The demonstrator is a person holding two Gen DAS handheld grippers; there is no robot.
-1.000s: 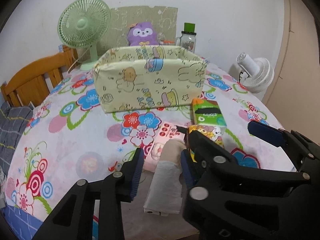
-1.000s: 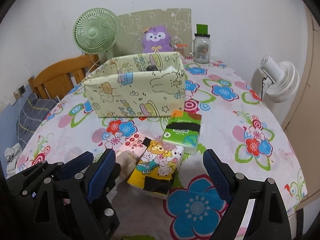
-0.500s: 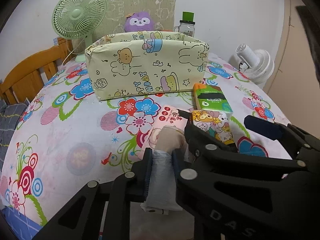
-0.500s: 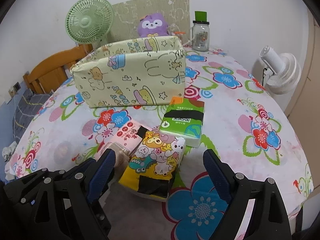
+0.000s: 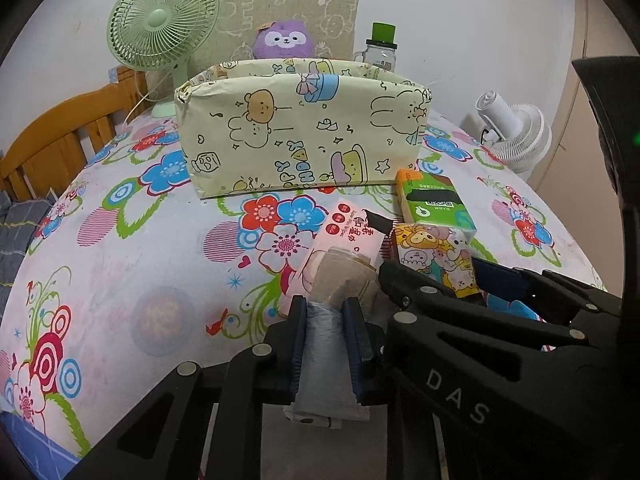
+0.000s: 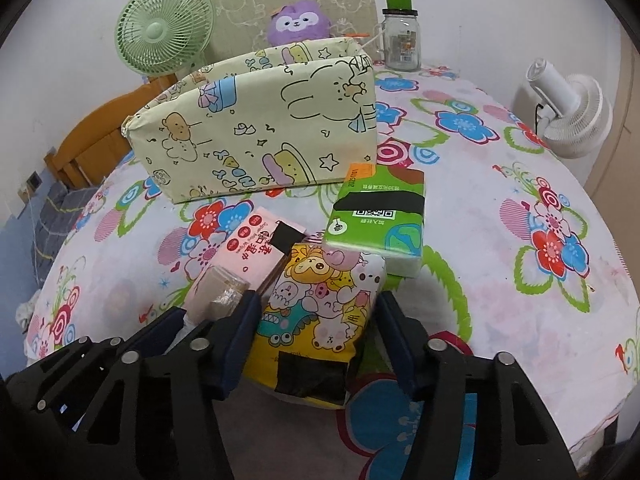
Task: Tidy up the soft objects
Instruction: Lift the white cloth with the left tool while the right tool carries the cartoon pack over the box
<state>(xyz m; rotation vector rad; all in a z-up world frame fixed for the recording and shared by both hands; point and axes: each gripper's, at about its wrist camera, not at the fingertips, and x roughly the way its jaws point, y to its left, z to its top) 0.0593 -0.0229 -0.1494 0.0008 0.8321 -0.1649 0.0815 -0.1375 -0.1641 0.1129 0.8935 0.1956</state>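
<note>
In the left wrist view, the left gripper [image 5: 326, 344] is clamped narrow on a soft grey-and-beige roll [image 5: 332, 320], both pads pressing its sides. The roll's long axis runs straight ahead along the fingers, and its beige far end overlaps the near end of the pink wipes pack [image 5: 344, 240] lying directly beyond the gripper. Further ahead stands the cartoon-print storage box [image 5: 300, 140], open at the top, which is judged to be the destination; the coming move therefore turns on lifting the roll and carrying it forward over the near wall of the box. The right gripper's black frame [image 5: 500, 320] crosses just to the right. In the right wrist view, the right gripper [image 6: 316, 340] has just been closing, and the yellow cartoon tissue pack [image 6: 320, 312] sits between its jaws, long axis pointing ahead, with both pads at or against its sides, so a grip appears to be made. The green tissue pack [image 6: 376, 224] lies ahead and slightly right, touching the yellow pack's far end, with the storage box beyond and to the left. Both grippers are about equally near the box. Everything rests on a table [image 6: 520, 280] covered by a flowered cloth. Against the far wall stand a green fan [image 6: 164, 28], a purple plush toy [image 6: 298, 20] and a glass jar [image 6: 400, 44]; a white fan [image 6: 572, 112] stands off to the right.
</note>
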